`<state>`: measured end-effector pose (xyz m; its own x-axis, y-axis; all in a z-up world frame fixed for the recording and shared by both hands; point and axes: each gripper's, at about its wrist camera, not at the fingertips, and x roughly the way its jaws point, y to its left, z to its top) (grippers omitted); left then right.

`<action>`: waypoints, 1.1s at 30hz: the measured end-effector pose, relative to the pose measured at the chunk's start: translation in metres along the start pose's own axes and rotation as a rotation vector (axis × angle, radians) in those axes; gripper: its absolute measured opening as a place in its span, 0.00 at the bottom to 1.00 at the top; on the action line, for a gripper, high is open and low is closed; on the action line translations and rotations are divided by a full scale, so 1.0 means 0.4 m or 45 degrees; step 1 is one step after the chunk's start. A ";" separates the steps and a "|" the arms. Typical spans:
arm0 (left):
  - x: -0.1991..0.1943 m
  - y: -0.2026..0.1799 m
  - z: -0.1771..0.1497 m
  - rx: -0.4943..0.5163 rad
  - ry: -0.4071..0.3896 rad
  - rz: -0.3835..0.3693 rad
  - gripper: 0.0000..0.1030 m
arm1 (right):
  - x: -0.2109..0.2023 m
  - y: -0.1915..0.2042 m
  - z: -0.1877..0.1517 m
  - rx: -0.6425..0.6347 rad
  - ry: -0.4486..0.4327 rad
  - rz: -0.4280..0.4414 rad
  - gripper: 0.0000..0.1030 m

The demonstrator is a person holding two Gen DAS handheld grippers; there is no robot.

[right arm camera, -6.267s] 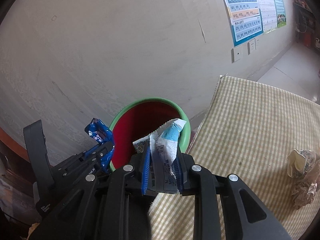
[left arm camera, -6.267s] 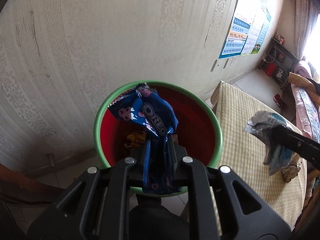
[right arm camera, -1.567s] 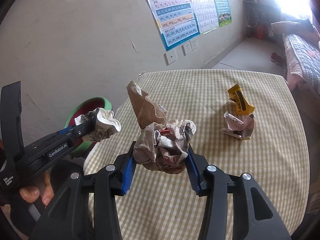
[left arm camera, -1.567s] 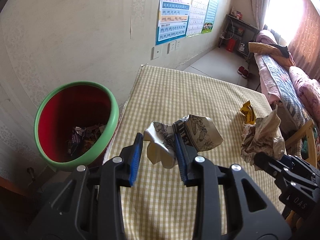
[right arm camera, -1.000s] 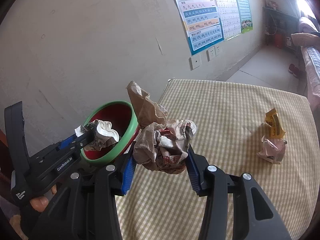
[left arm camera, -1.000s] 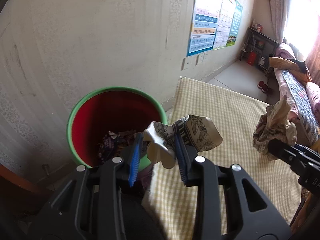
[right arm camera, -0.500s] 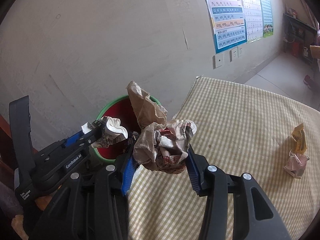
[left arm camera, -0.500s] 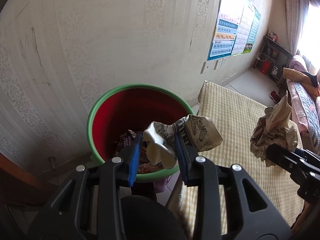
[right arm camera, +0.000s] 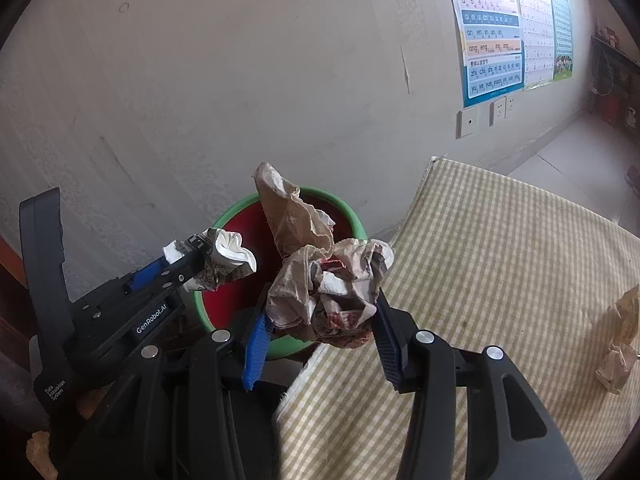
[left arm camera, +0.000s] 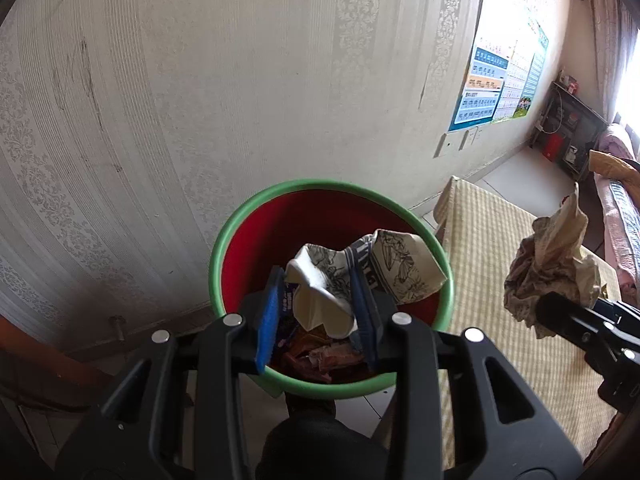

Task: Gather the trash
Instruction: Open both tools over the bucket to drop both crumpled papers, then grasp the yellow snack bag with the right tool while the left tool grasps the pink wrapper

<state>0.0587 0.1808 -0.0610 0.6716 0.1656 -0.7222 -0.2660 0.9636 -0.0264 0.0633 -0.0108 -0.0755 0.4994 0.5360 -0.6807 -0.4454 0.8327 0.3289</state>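
Observation:
A red bin with a green rim stands on the floor against the wall, beside the table's end, with wrappers in its bottom. My left gripper hangs right over the bin, shut on a crumpled white paper with black drawings. My right gripper is shut on a crumpled brown and white paper wad; it sits over the table's corner, next to the bin's near rim.
The table under a yellow checked cloth runs off to the right. More crumpled trash lies at its right edge. A pale patterned wall with posters is close behind the bin.
Both grippers have swung left from the table toward the bin, each keeping its paper. The left one now hangs over the bin's opening; the right one has reached the table's corner.

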 end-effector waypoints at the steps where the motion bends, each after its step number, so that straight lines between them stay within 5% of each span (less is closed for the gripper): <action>1: 0.006 0.003 0.003 -0.001 0.003 0.007 0.32 | 0.009 0.005 0.005 -0.003 0.007 0.006 0.45; 10: 0.067 0.038 0.021 -0.024 0.050 0.065 0.34 | 0.117 0.026 0.059 0.022 0.083 0.075 0.47; 14: 0.077 0.049 0.019 -0.062 0.049 0.073 0.60 | 0.133 0.033 0.065 0.003 0.079 0.124 0.62; 18: 0.066 0.040 0.014 -0.045 0.029 0.082 0.67 | 0.089 -0.024 0.048 0.046 0.031 0.085 0.64; 21: 0.042 0.024 0.005 -0.024 0.003 0.061 0.69 | 0.020 -0.132 0.017 0.105 -0.030 -0.045 0.64; 25: 0.006 -0.013 -0.015 -0.022 -0.008 0.006 0.70 | -0.092 -0.331 -0.034 0.172 -0.117 -0.383 0.64; 29: -0.025 -0.079 -0.039 -0.018 -0.001 -0.089 0.70 | -0.154 -0.555 -0.080 0.263 -0.076 -0.690 0.64; 33: -0.042 -0.181 -0.072 0.072 0.048 -0.177 0.70 | -0.120 -0.721 -0.113 0.373 0.046 -0.720 0.64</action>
<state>0.0468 0.1022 -0.0669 0.6725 0.0229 -0.7397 -0.1320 0.9872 -0.0895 0.1342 -0.2831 -0.1673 0.5702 0.0020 -0.8215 0.1038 0.9918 0.0744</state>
